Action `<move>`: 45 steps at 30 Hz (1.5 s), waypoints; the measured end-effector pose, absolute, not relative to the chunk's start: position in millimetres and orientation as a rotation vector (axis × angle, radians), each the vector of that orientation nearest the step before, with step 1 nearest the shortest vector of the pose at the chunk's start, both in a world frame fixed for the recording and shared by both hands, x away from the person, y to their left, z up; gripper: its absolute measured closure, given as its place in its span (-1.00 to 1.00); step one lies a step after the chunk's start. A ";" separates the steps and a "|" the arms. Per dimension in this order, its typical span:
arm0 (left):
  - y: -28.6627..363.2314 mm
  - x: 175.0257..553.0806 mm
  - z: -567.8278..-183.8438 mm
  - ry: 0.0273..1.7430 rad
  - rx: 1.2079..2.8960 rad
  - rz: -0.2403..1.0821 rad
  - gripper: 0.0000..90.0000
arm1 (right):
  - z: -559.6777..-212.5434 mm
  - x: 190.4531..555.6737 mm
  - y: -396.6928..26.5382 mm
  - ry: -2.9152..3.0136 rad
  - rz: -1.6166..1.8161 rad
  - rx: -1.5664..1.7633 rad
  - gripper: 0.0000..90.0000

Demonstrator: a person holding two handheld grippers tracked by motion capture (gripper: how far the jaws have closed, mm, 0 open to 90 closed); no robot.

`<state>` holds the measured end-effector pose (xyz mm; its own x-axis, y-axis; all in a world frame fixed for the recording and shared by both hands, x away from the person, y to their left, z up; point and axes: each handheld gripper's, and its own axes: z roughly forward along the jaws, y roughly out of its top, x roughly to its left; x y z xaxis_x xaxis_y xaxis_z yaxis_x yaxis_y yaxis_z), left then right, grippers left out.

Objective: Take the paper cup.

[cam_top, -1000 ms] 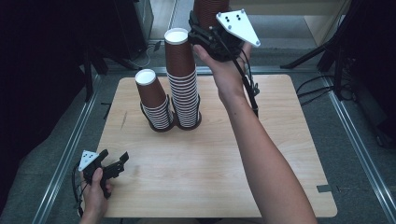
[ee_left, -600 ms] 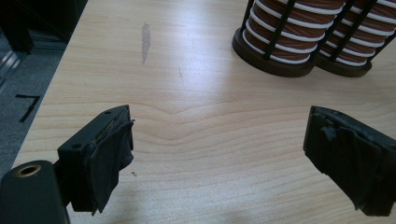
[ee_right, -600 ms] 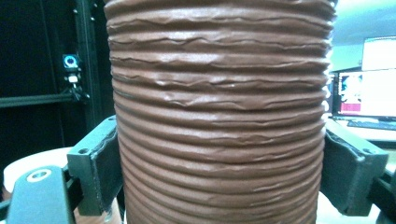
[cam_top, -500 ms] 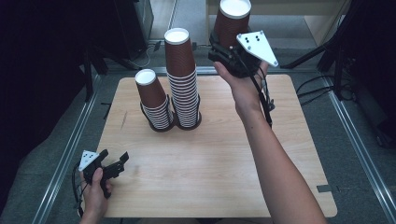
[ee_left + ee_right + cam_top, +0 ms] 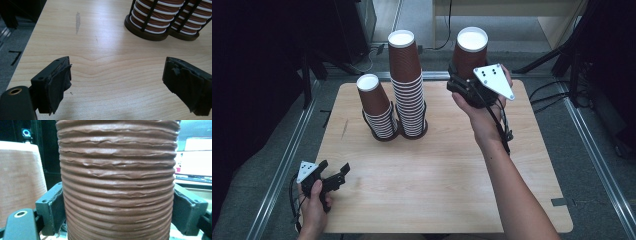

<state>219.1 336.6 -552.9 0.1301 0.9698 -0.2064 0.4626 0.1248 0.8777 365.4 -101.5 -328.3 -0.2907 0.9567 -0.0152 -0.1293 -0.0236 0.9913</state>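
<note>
My right gripper (image 5: 465,86) is shut on a brown ribbed paper cup (image 5: 470,50), held upside down in the air over the table's back right part. In the right gripper view the cup (image 5: 117,182) sits between both pads (image 5: 56,207). A tall stack of the same cups (image 5: 407,85) and a shorter stack (image 5: 376,107) stand upside down in black wire holders at the back left. My left gripper (image 5: 338,176) rests open near the front left corner; its jaws (image 5: 117,82) hold nothing and point toward the holders' bases (image 5: 150,32).
The wooden table (image 5: 437,175) has metal rails (image 5: 287,160) along both sides. Cables (image 5: 557,95) and black stand legs lie beyond the back right corner. The tall stack (image 5: 20,177) shows pale at the left of the right gripper view.
My right hand has carried the cup from above the tall stack to the right and downward. The left gripper has stayed put.
</note>
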 end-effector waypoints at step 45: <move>271.3 246.4 -515.8 1.360 1.563 0.795 -0.82 | -465.6 300.4 -190.2 1.402 1.288 1.145 -0.70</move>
<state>246.4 271.3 -515.8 0.1918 0.9778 -0.0839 0.4066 -0.0013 0.9136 300.4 -190.2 -465.6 -0.1791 0.9836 -0.0223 0.0609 0.0338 0.9976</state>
